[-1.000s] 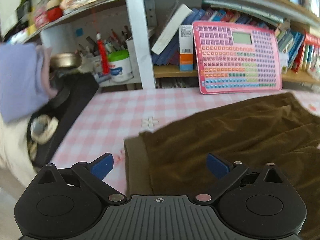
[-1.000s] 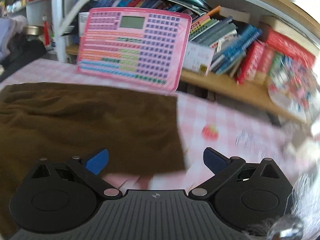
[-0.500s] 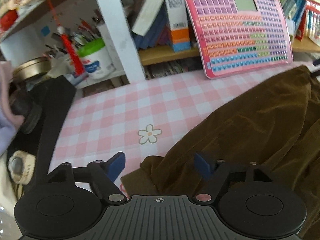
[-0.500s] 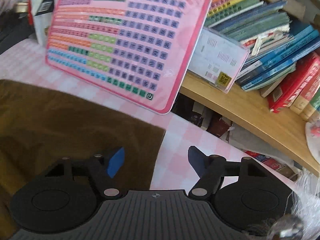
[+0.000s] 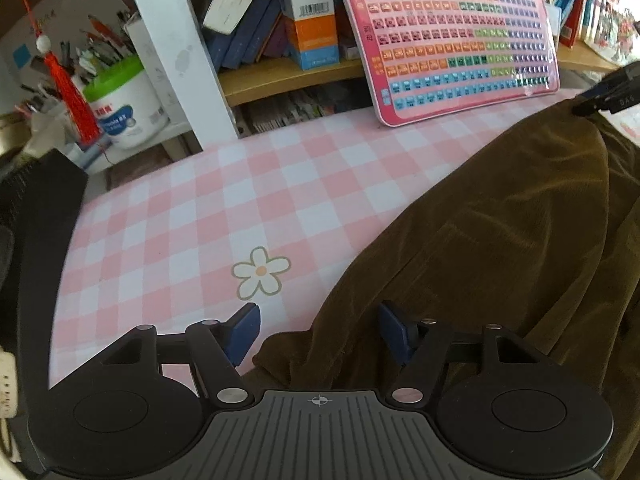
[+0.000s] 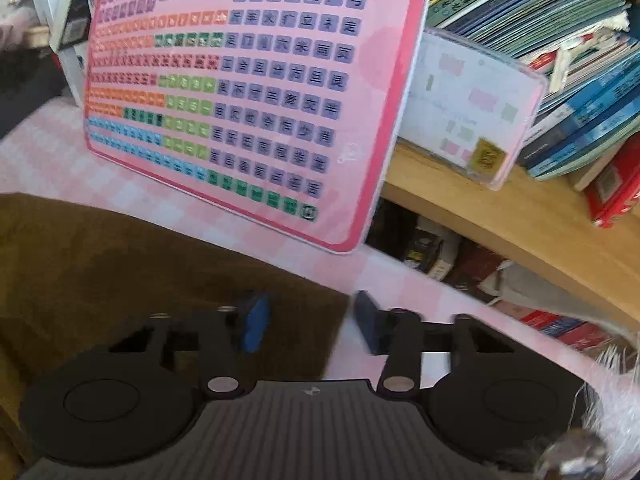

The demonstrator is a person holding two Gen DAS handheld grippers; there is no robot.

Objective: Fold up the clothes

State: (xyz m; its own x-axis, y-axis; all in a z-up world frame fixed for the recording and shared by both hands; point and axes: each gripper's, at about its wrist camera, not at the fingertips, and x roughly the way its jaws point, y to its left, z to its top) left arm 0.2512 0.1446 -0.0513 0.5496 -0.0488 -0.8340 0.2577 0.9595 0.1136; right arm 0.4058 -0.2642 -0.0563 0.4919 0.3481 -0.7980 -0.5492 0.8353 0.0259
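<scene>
The brown garment [image 5: 500, 240] lies spread on the pink checked tablecloth [image 5: 208, 216], and no fold looks made yet, so the whole task is still ahead; this moment is the taking hold of its two far corners. The left gripper [image 5: 318, 332] hangs over the left corner, its jaws closing with a bunched bit of cloth between them, though the pads do not seem to press on it yet. The right gripper [image 6: 308, 324] sits at the right corner, jaws closing too; the picture is blurred, so I cannot say for sure that the edge is pinched, but a gap shows between the pads. Behind the cloth, the pink keyboard toy [image 6: 240, 88] leans on the bookshelf [image 6: 500, 216] just beyond the far edge, leaving little room there. Left of the garment the table is bare, and the fold can be drawn back toward the near side.
</scene>
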